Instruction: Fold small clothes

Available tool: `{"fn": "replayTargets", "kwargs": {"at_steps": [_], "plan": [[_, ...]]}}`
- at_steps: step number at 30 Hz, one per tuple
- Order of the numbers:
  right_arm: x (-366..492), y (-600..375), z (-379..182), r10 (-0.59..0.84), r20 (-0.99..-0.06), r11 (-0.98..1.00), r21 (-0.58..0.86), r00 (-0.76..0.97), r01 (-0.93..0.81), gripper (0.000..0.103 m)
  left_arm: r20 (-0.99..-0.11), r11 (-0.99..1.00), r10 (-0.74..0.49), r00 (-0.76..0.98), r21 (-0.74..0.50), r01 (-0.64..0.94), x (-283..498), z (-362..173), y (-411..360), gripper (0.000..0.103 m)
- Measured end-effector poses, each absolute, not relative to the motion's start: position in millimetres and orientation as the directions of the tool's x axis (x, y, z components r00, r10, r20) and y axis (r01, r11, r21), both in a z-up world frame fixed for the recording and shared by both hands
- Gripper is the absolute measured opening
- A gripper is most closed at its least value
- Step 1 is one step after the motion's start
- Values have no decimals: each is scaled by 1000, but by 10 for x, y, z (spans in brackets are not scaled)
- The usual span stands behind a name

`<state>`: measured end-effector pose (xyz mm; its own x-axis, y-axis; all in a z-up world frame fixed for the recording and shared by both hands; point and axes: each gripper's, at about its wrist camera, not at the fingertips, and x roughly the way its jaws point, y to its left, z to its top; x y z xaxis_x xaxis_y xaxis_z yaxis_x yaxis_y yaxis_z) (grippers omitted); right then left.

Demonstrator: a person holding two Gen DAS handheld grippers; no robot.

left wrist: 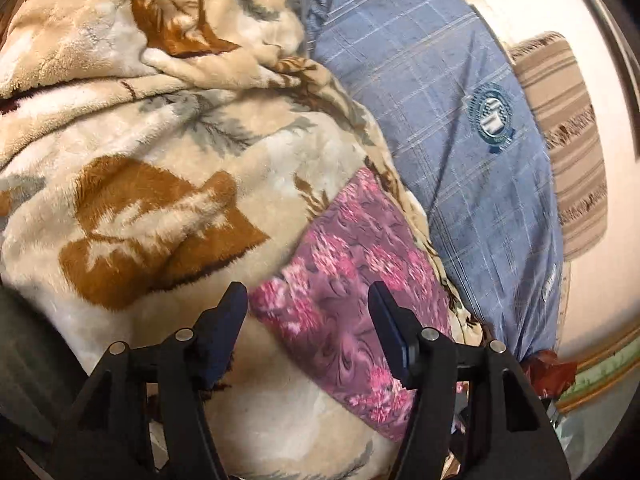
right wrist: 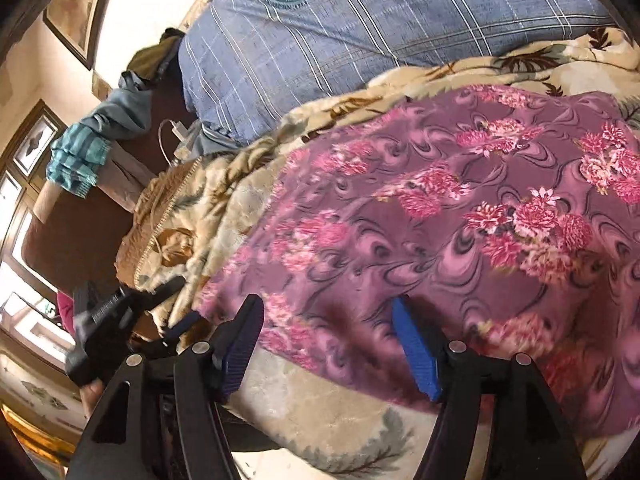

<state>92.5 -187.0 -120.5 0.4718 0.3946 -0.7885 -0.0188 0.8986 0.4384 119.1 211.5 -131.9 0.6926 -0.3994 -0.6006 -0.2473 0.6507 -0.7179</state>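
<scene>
Right wrist view, right gripper (right wrist: 326, 340) spread, tilted down over floral cloth (right wrist: 460, 208), left gripper (left wrist: 308, 312) spread.

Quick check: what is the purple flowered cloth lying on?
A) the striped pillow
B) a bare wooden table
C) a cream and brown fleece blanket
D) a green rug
C: the flowered cloth is spread on the fleece blanket, next to the blue checked pillow.

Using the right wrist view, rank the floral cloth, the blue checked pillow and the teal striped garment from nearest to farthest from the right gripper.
1. Floral cloth: just ahead of the right gripper.
2. Teal striped garment: far left.
3. Blue checked pillow: at the top. Too close to call with the garment.
</scene>
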Motion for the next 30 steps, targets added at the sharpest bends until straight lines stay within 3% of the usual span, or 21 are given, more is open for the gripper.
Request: {"fn": "replayTargets", "kwargs": {"at_steps": [6,9,17,19,21,28,30], "plan": [[838,-1803,-1093,424,-754,872,490,502,-1,68,-625,654,-487,610,-724,-219,1234,-1522,1805,62],[836,-1675,-1115,448,-749,861,508,488,-11,61,-656,630,-534,533,-729,-266,1323,-1725,1739,62],[1176,-1383,-1063,521,-743,832,551,419,-58,62,-587,501,-542,601,-800,-330,1543,-1772,1816,62],[1394,-1282,-1062,541,-751,826,559,380,-72,62,-590,502,-541,599,-799,-332,1594,-1780,1803,57],[1601,-1203,-1099,535,-780,835,546,323,-65,63,-634,556,-510,581,-759,-340,1611,-1753,1759,33],[2354,-655,-1455,426,-904,896,428,-43,-117,66,-642,594,-493,587,-741,-313,1624,-1703,1732,31],[2536,-512,-1499,378,-922,913,386,-78,-131,66,-654,678,-442,614,-692,-249,1593,-1520,1648,19]]}}
